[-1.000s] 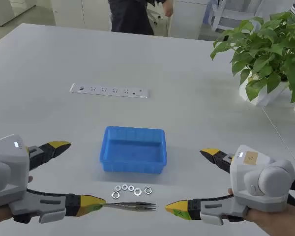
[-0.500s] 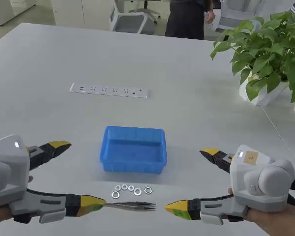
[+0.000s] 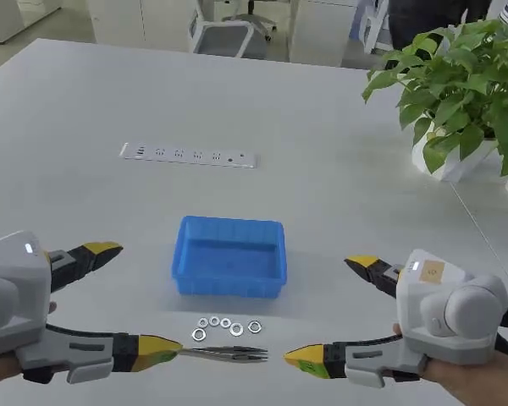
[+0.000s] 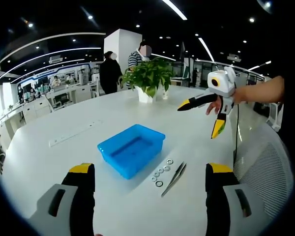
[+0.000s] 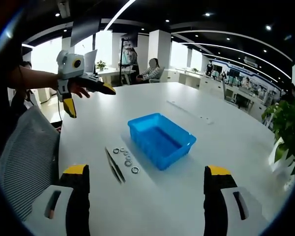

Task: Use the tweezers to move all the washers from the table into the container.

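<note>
Several metal washers (image 3: 226, 326) lie in a loose row on the white table, just in front of the blue container (image 3: 231, 255). Steel tweezers (image 3: 229, 353) lie on the table right behind them, near the front edge. My left gripper (image 3: 127, 296) stands open at the lower left, its lower tip close to the tweezers' end. My right gripper (image 3: 339, 309) stands open at the lower right with nothing between its jaws. The left gripper view has the washers (image 4: 161, 173), tweezers (image 4: 174, 178) and container (image 4: 131, 149); the right gripper view has the same washers (image 5: 125, 157), tweezers (image 5: 114, 164) and container (image 5: 161, 138).
A white power strip (image 3: 188, 156) lies beyond the container. A potted green plant (image 3: 461, 93) stands at the back right of the table (image 3: 85, 101). Chairs and people are behind the far edge. A mesh chair back (image 5: 24, 162) sits near the table's front.
The grippers, washers and tweezers have kept their places. Only a person in the background walked to the right behind the table.
</note>
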A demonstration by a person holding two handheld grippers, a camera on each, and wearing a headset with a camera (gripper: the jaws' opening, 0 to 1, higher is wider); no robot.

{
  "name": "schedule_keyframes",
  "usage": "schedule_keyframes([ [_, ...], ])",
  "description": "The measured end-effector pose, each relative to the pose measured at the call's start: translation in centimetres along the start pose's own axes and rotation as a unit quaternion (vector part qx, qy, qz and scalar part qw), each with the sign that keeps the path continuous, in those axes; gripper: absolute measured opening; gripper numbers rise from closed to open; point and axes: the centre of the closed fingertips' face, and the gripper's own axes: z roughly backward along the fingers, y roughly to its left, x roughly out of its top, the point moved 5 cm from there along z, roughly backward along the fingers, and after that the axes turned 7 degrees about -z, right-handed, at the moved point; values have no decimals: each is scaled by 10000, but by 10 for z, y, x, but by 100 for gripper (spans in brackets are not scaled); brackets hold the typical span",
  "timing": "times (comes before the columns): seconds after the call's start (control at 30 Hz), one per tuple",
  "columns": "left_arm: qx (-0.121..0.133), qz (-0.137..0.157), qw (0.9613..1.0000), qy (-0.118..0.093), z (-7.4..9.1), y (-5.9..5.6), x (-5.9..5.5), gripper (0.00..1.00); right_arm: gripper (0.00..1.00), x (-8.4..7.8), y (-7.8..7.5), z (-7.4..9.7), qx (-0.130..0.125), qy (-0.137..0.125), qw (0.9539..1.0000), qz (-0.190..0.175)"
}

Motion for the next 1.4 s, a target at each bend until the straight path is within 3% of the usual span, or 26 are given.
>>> schedule_keyframes([
  [1.1,-63,-12,10000,66,-1,-3,-2,99,98,-4,0,0,25,82,10000,28],
  [1.4,-126,-17,9998,172,-5,-4,-6,93,95,-9,3,-8,195,291,9991,252],
])
